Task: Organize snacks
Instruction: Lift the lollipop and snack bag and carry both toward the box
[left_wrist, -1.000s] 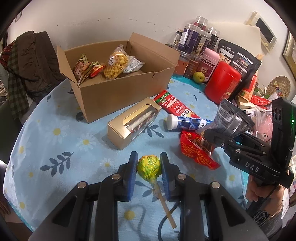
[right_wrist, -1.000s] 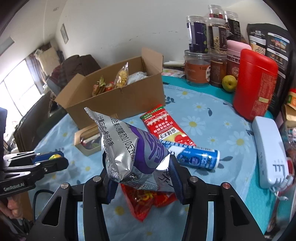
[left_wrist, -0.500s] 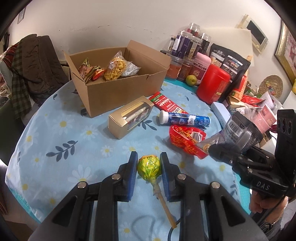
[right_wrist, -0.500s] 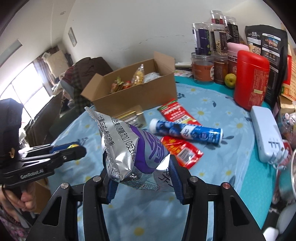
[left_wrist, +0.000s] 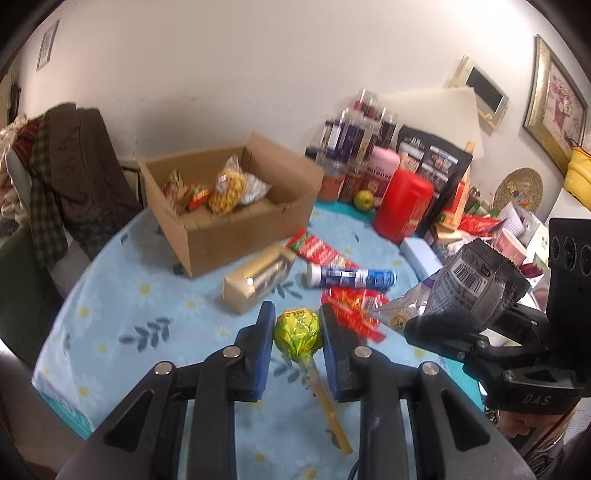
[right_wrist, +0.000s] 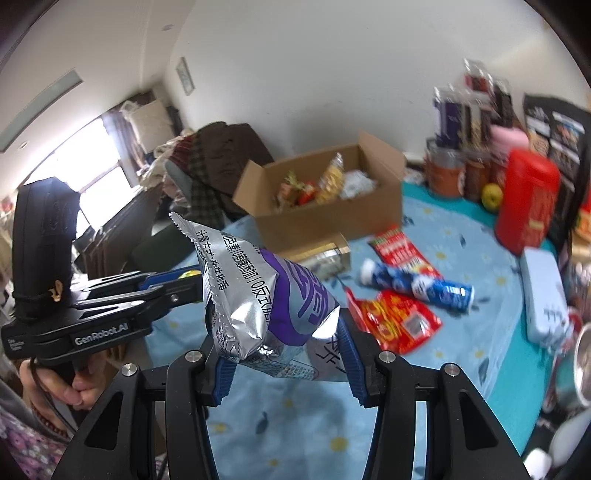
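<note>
The left gripper (left_wrist: 297, 345) is clenched on a green-wrapped lollipop (left_wrist: 297, 329), a light, hard ball best pinched by the head, its thin stick hanging free. The right gripper (right_wrist: 284, 360) squeezes a silver-and-purple snack bag (right_wrist: 258, 295), likely puffy, slippery and crushable. Both are above the flowered tablecloth (left_wrist: 147, 306), short of the cardboard box (left_wrist: 236, 229).

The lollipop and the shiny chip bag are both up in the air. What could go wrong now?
The green-wrapped lollipop sits in the left claw by its round head only, stick dangling, so it might twist or slip out. The puffy silver-and-purple snack bag in the right claw may get squashed, or catch the brown cardboard box's raised flaps.
</note>
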